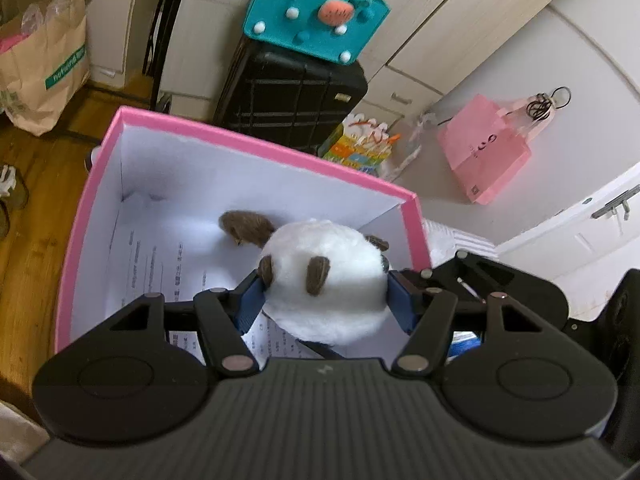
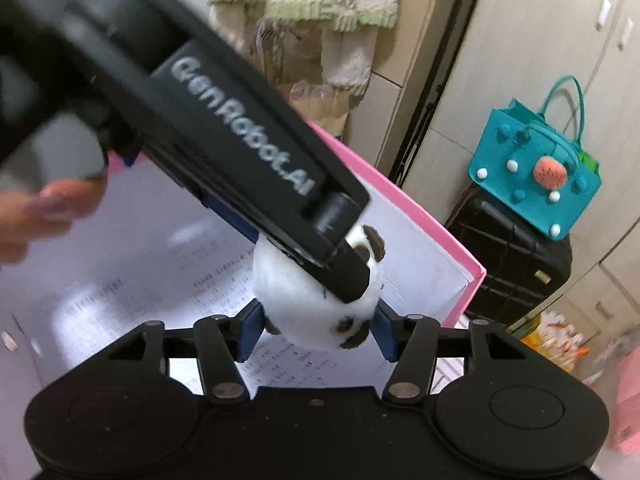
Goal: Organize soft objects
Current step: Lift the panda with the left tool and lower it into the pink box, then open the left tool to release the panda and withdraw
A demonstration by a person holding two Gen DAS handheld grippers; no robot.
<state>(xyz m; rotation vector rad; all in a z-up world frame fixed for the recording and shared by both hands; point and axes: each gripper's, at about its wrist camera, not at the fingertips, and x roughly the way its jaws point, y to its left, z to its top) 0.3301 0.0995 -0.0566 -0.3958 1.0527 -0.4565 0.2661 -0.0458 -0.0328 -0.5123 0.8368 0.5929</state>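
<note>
A white plush panda with brown ears and limbs [image 1: 324, 280] hangs over the open pink box [image 1: 256, 140] with a white inside. My left gripper [image 1: 325, 300] is shut on the panda, its blue pads pressing both sides. In the right wrist view my right gripper [image 2: 318, 326] also has its blue pads against the same panda [image 2: 304, 312], over the box [image 2: 460, 264]. The left gripper's black body [image 2: 240, 152] crosses that view and hides the panda's top.
A printed paper sheet [image 1: 160, 264] lies on the box floor. Behind stand a black suitcase [image 1: 292, 100] with a teal felt bag [image 1: 316, 8] on top, a pink bag [image 1: 488, 148], a paper bag [image 1: 44, 64], cabinets, wooden floor at left.
</note>
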